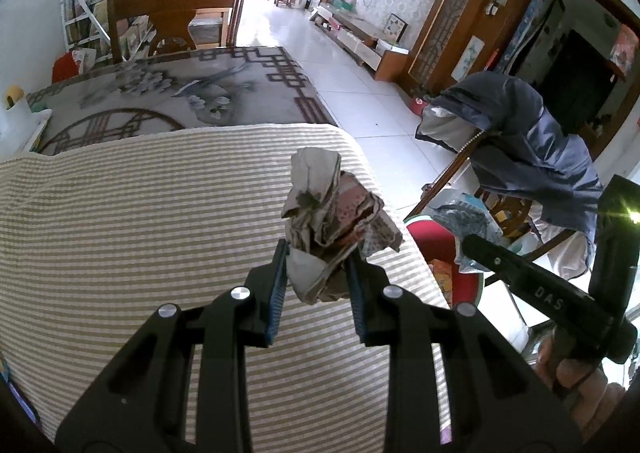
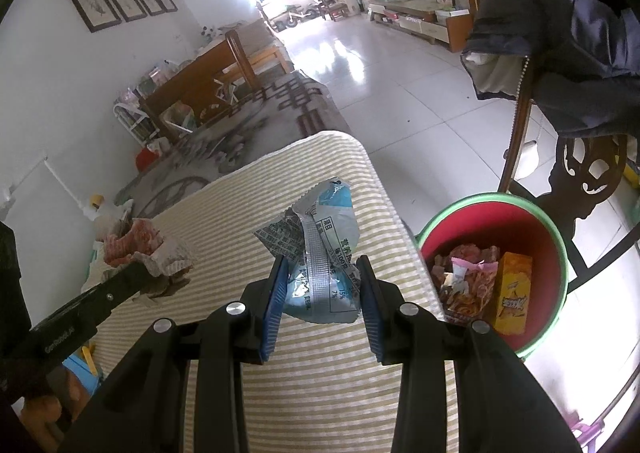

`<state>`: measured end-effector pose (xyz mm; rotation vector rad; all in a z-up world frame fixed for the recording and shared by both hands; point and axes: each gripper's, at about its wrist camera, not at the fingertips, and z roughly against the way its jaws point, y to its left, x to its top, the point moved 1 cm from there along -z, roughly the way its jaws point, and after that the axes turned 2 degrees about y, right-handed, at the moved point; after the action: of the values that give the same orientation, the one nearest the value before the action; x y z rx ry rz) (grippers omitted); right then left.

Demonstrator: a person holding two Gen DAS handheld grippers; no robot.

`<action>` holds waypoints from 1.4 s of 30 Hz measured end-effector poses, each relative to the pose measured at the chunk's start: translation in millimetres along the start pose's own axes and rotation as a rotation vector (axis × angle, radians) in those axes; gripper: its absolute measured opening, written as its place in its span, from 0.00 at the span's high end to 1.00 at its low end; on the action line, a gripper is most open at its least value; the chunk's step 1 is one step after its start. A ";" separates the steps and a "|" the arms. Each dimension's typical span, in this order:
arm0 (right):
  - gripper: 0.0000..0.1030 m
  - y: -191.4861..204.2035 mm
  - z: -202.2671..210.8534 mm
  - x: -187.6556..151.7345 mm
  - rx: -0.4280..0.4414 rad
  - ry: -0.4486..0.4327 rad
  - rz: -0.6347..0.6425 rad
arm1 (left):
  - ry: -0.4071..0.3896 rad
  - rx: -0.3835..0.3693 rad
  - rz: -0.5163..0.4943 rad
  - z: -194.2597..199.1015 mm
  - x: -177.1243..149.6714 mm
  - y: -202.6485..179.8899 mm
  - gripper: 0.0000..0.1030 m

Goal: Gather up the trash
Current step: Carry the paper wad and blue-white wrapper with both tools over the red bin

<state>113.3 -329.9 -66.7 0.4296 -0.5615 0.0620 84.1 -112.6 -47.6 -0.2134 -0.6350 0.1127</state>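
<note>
The left hand-held gripper [image 1: 316, 273] is closed most of the way on a crumpled paper wad [image 1: 332, 221]. Both blue pads [image 1: 280, 281] press the lower part of the wad. The wad stands roughly upright, its long axis running up and away from the fingers, and it is held above the striped cloth [image 1: 160, 213] that covers the tabletop. In the right wrist view, the same wad [image 2: 140, 249] appears at the left, gripped at the tip of the left hand-held gripper.

The right hand-held gripper [image 2: 324, 285] is partly closed on a crinkled blue-and-silver snack wrapper [image 2: 320, 249]. Each pad [image 2: 276, 301] touches one side of the wrapper. The wrapper's long axis runs forward from the fingers, with the torn zigzag edge at the far end. It is held over the striped cloth [image 2: 328, 393], near the right edge of the tabletop.

A red bucket [image 2: 552, 237] with a green rim stands on the floor just beside that edge, next to a wooden chair [image 2: 576, 181] draped with a dark jacket [image 2: 580, 65]. The bucket contains an orange carton [image 2: 512, 293], standing upright, and several snack wrappers [image 2: 464, 277].
</note>
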 end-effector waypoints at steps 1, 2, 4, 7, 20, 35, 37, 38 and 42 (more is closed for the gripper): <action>0.67 -3.6 0.6 1.0 0.001 0.000 -0.003 | 0.000 0.002 -0.002 -0.9 0.7 -3.6 0.74; 0.67 -7.8 1.7 1.8 0.003 0.000 -0.006 | 0.000 0.004 -0.003 -1.4 1.3 -6.4 0.74; 0.67 -15.0 3.2 3.2 0.004 -0.002 -0.013 | 0.002 0.006 -0.011 -3.4 2.7 -14.9 0.74; 0.67 -26.6 5.6 4.9 0.004 -0.005 -0.024 | 0.005 0.007 -0.023 -6.3 3.3 -26.3 0.74; 0.67 -72.7 21.0 10.3 -0.014 -0.023 -0.089 | 0.014 -0.014 -0.084 -25.5 14.2 -77.0 0.74; 0.66 -131.2 38.5 17.4 -0.076 -0.060 -0.171 | 0.043 -0.087 -0.150 -55.0 27.3 -138.3 0.74; 0.66 -135.9 39.7 16.6 -0.081 -0.060 -0.181 | 0.048 -0.092 -0.157 -58.3 27.8 -143.0 0.74; 0.66 -138.6 39.8 16.7 -0.083 -0.060 -0.185 | 0.054 -0.095 -0.162 -61.2 27.8 -146.7 0.74; 0.66 -149.1 41.2 15.7 -0.098 -0.061 -0.198 | 0.072 -0.107 -0.170 -68.8 27.1 -156.0 0.74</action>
<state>131.6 -483.4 -83.4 0.3909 -0.5767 -0.1681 153.0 -270.9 -49.8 -0.2642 -0.5850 -0.0926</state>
